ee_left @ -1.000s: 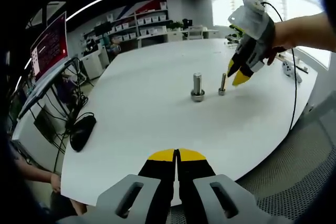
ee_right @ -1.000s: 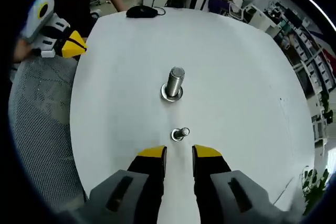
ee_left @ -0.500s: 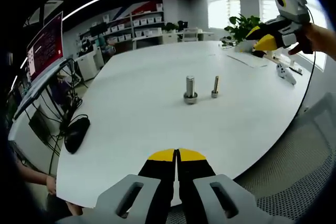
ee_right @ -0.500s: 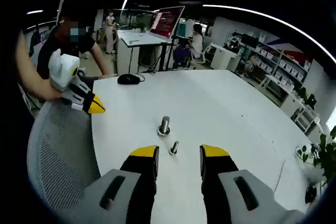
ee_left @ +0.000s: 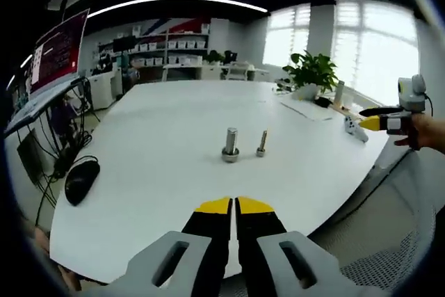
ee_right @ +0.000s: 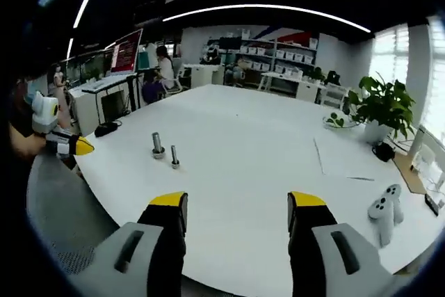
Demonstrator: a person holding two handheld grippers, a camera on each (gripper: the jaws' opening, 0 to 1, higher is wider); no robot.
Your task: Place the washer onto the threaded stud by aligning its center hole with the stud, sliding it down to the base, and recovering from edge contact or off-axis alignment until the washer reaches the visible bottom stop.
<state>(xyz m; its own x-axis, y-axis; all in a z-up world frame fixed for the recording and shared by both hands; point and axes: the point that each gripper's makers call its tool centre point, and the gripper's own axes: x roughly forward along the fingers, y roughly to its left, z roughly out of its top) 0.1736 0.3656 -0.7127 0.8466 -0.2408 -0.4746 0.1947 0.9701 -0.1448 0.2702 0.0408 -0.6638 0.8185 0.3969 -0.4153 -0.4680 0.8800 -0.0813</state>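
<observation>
Left claw (ee_left: 234, 206) jaws pressed together, nothing between. Right claw (ee_right: 236, 203) spread wide, nothing held, well back from work. Thick stud (ee_left: 231, 145) upright mid-surface (ee_left: 167, 137), ring that looks like washer (ee_left: 230, 157) around its base; thinner stud (ee_left: 262, 142) just beside it. Expect washer thin, stiff, light, slick steel, prone to tilt and bind on threads. Pinch opposite outer edges, keep it level. Mouse (ee_left: 81, 179) near surface edge.
</observation>
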